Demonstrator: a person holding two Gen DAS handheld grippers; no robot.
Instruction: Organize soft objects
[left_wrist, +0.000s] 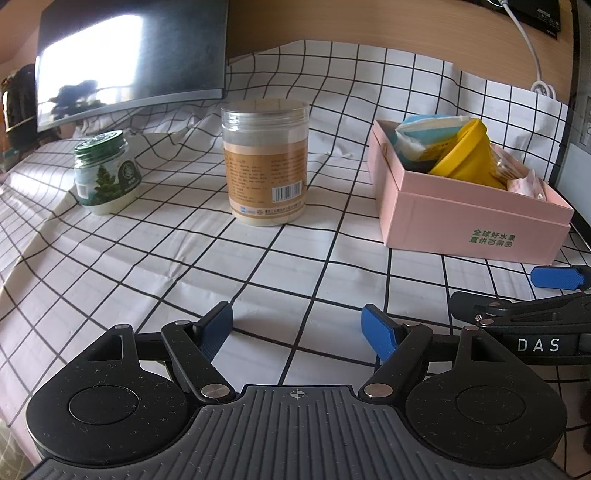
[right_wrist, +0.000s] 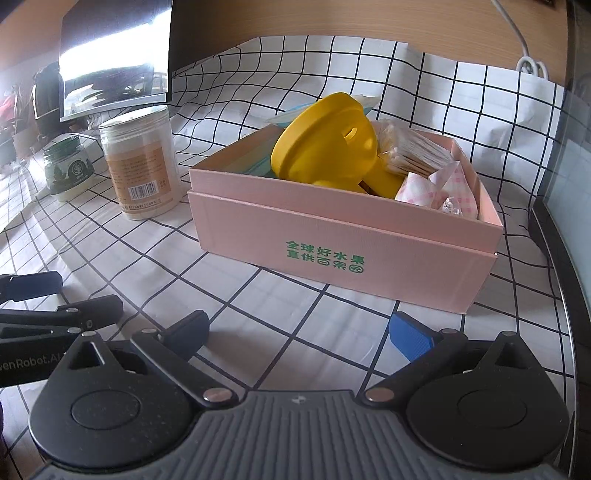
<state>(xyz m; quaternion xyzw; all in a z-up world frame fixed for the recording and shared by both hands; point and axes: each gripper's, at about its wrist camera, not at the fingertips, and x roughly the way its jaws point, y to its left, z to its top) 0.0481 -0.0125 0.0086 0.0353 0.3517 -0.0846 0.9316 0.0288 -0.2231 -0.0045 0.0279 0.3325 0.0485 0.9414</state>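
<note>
Left wrist view: left gripper (left_wrist: 297, 328) low over the worktop (left_wrist: 147, 258), fingers wide, holding nothing. Tall jar (left_wrist: 265, 162) and green-lidded jar (left_wrist: 105, 173) standing apart on the checked cloth. Pink box (left_wrist: 469, 210) to the right, filled.

Right wrist view: right gripper (right_wrist: 299, 334) likewise spread, empty, just short of the box (right_wrist: 332, 251). Inside: yellow cup (right_wrist: 325, 144), pink-checked packets (right_wrist: 436, 188), swab pack (right_wrist: 417, 153), blue pack (right_wrist: 258, 166). No soft items visible outside; task looks near done. Monitor (right_wrist: 114, 55) behind, white cable (right_wrist: 513, 29) on wood wall.

Black gripper (left_wrist: 297, 330), blue ribbed pads (left_wrist: 378, 334)
</note>
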